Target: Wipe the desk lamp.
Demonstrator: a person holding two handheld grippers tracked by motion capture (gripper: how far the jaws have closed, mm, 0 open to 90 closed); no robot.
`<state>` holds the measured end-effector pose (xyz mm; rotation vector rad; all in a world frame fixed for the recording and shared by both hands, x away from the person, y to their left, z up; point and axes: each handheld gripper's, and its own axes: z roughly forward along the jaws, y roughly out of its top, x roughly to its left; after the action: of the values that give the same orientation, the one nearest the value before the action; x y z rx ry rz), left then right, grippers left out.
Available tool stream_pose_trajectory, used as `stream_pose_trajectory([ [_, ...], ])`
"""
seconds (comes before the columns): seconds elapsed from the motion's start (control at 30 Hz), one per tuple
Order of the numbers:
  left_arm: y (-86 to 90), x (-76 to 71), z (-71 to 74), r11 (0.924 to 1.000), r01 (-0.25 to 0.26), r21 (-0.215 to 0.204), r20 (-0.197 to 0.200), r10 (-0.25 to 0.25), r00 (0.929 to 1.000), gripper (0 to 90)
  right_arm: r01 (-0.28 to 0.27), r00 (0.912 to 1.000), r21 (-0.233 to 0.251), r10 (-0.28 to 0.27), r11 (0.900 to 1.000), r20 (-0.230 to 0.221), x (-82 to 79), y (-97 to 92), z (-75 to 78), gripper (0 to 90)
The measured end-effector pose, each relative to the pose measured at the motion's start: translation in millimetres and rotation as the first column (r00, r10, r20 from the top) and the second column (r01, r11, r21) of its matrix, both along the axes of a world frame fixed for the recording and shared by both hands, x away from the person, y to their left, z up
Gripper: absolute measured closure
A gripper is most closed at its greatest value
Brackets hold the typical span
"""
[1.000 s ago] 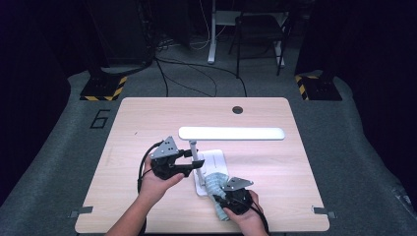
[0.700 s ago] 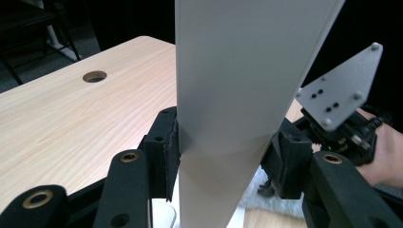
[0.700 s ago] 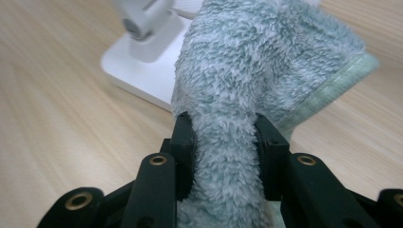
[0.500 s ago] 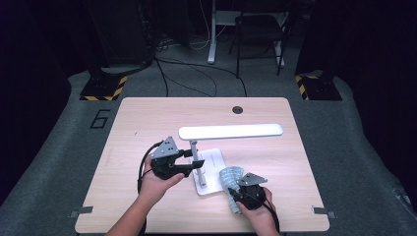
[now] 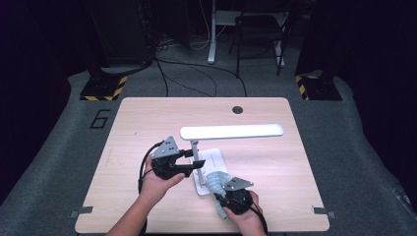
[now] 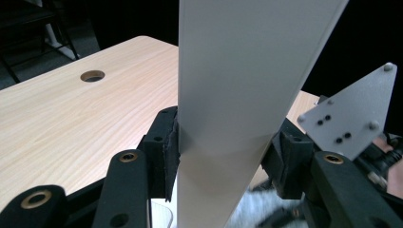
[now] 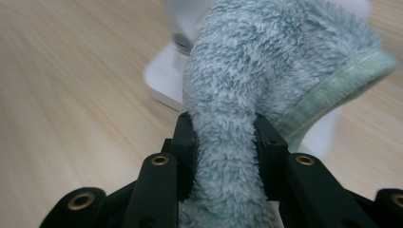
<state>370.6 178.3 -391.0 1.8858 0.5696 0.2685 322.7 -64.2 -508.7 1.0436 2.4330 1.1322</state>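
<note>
A white desk lamp stands mid-table, its long head [image 5: 231, 131] level above a flat white base [image 5: 212, 156]. My left gripper [image 5: 195, 165] comes in from the left and is shut on the lamp's upright post [image 5: 195, 150]. In the left gripper view that post [image 6: 237, 95] is a broad white strip with both pads pressed on it, and the gripper [image 6: 223, 142] clamps it. My right gripper [image 5: 220, 189] is shut on a fluffy grey-green cloth [image 5: 215, 179] lying on the base's near corner. In the right gripper view the cloth [image 7: 266, 61] bulges out of the gripper [image 7: 223, 137].
The wooden table [image 5: 280, 167] has a round cable hole [image 5: 238, 109] near its far edge, also in the left gripper view [image 6: 92, 75]. Beyond the table lie floor cables, a chair [image 5: 260, 34] and yellow-black striped feet [image 5: 103, 91]. The right gripper's grey plate [image 6: 354, 111] stands close to the post.
My right gripper swept the cloth to the right over the lamp base, then back left. The left gripper stayed clamped on the post.
</note>
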Motion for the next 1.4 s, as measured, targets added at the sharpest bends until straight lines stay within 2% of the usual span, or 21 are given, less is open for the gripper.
stream_pose_trajectory([
  [0.07,0.2,-0.1,-0.2,1.0,-0.006,-0.007,-0.005,0.006,1.0,51.7,-0.032,0.9994,0.013,0.032,0.9994,-0.014,-0.8,10.0,0.4,66.8],
  [0.2,-0.3,0.1,0.0,1.0,-0.003,-0.004,-0.006,0.003,1.0,51.6,-0.032,0.999,0.042,0.033,0.9986,-0.031,-2.1,15.1,0.9,65.8],
  [0.27,0.4,0.3,0.2,1.0,0.0,-0.001,-0.004,0.0,1.0,51.7,-0.032,0.9985,0.038,0.034,0.9987,-0.042,-0.7,12.4,1.0,66.2],
  [0.37,1.3,-0.1,-0.5,0.9999,0.002,-0.012,-0.011,-0.002,0.9999,51.7,-0.049,0.9986,0.0,0.049,0.9988,-0.019,4.5,6.1,2.7,66.8],
  [0.43,2.2,0.2,-0.7,1.0,0.002,-0.007,0.0,-0.002,1.0,51.7,-0.03,0.9993,0.008,0.03,0.9995,-0.022,5.7,1.4,2.8,66.8],
  [0.6,1.9,-0.1,-0.7,1.0,0.002,-0.007,-0.002,-0.002,1.0,51.7,0.011,0.9995,0.001,-0.011,0.9999,-0.028,10.4,-17.5,2.5,66.9],
  [0.83,1.7,0.0,-0.6,1.0,0.003,-0.006,-0.002,-0.003,1.0,51.7,0.055,0.9984,-0.001,-0.055,0.9985,-0.013,14.9,-36.5,1.7,66.5],
  [0.97,1.6,0.1,-0.5,1.0,0.003,-0.009,-0.008,-0.003,1.0,51.6,0.092,0.9955,0.029,-0.091,0.9953,-0.026,17.6,-45.0,0.8,66.2],
  [1.23,1.9,-0.2,-0.5,1.0,0.004,-0.008,-0.007,-0.004,1.0,51.6,0.116,0.9932,0.03,-0.115,0.9928,-0.015,21.4,-51.1,0.0,65.9],
  [1.4,2.5,0.5,0.1,0.9998,0.019,-0.002,-0.012,-0.019,0.9998,51.6,0.12,0.9927,0.077,-0.118,0.9898,-0.024,23.9,-58.8,-1.1,64.4],
])
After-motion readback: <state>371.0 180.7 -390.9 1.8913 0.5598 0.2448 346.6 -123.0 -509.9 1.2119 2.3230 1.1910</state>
